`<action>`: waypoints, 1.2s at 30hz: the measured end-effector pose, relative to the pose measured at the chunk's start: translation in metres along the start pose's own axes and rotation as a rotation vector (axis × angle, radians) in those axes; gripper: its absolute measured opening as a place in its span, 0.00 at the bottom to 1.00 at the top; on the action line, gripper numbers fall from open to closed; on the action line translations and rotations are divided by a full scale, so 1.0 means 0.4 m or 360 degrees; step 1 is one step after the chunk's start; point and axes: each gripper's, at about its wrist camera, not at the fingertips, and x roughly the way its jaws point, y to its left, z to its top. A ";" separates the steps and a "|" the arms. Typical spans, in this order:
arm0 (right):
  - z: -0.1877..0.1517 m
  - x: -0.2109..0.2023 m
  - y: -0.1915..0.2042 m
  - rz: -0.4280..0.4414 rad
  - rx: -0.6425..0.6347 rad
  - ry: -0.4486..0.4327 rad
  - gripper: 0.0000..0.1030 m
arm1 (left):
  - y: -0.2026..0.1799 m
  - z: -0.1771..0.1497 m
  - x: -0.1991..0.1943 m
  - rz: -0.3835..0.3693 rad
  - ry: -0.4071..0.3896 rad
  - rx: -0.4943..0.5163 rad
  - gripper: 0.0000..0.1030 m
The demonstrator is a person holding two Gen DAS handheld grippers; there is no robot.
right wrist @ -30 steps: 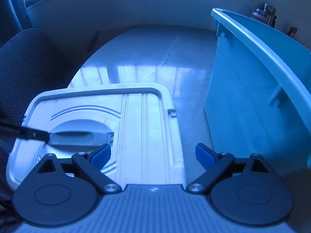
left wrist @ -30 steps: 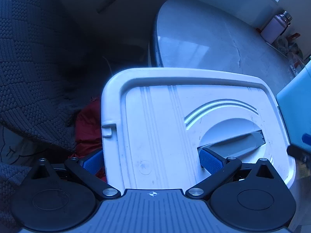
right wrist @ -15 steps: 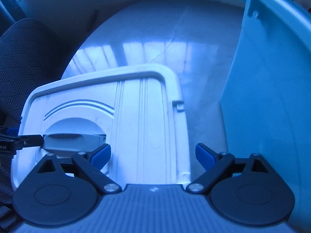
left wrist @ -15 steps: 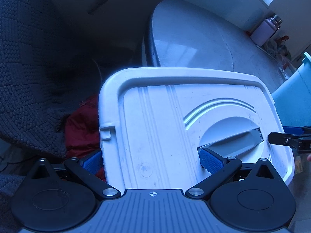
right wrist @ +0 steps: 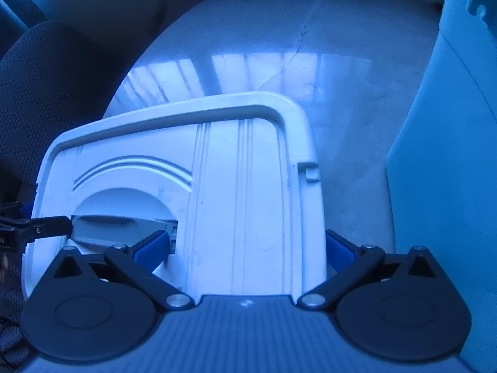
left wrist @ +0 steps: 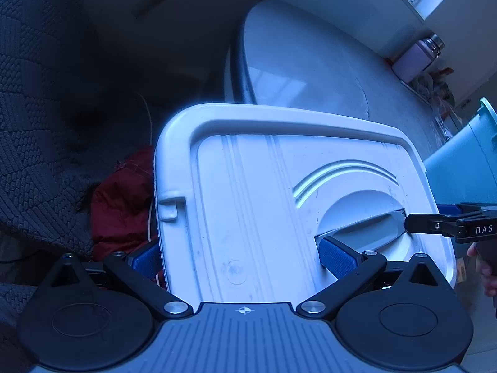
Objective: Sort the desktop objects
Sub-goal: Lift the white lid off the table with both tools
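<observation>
A white plastic lid (left wrist: 264,205) with a grey recessed handle (left wrist: 366,227) is held flat between my two grippers; it also shows in the right wrist view (right wrist: 223,192). My left gripper (left wrist: 242,261) straddles one end, its right blue pad (left wrist: 335,258) at the handle, its left pad outside the rim. My right gripper (right wrist: 245,248) straddles the other end the same way, one blue pad (right wrist: 152,247) at the handle (right wrist: 124,225). Each gripper's finger shows in the other's view. A teal bin (right wrist: 450,155) stands to the right.
The lid hangs over the edge of a grey marble table (left wrist: 310,71). A dark woven chair (left wrist: 37,124) and a red cloth (left wrist: 124,205) lie to the left. A pink flask (left wrist: 416,57) and small clutter stand at the table's far side.
The right gripper has closed in along the lid, its pad now at the handle. The teal bin looms nearer on the right. The left gripper holds the same grip.
</observation>
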 end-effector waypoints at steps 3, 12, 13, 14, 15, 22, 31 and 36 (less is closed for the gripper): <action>-0.008 -0.019 -0.007 0.0005 0.0028 -0.0007 0.95 | 0.000 -0.005 0.001 -0.0003 -0.0006 -0.0019 1.00; -0.015 -0.068 -0.016 0.0158 0.0118 0.0025 0.90 | 0.033 -0.017 0.007 -0.0041 -0.0044 -0.0110 1.00; -0.014 -0.070 -0.020 0.0170 0.0127 0.0035 0.90 | 0.033 -0.016 0.009 -0.0046 -0.0042 -0.0109 1.00; -0.012 -0.067 -0.022 0.0168 0.0130 0.0044 0.90 | 0.033 -0.016 0.011 -0.0051 -0.0040 -0.0107 1.00; -0.010 -0.064 -0.024 0.0165 0.0132 0.0053 0.90 | 0.032 -0.016 0.012 -0.0051 -0.0042 -0.0105 1.00; 0.014 -0.030 -0.025 0.0220 0.0149 0.0084 0.95 | 0.043 -0.013 0.017 -0.0076 -0.0042 -0.0122 1.00; 0.013 -0.017 -0.011 0.0147 0.0106 0.0047 0.91 | 0.041 -0.014 0.017 -0.0063 -0.0039 -0.0184 1.00; 0.007 -0.019 -0.010 0.0098 0.0132 0.0030 0.92 | 0.021 -0.007 0.017 -0.0018 0.0034 -0.0267 1.00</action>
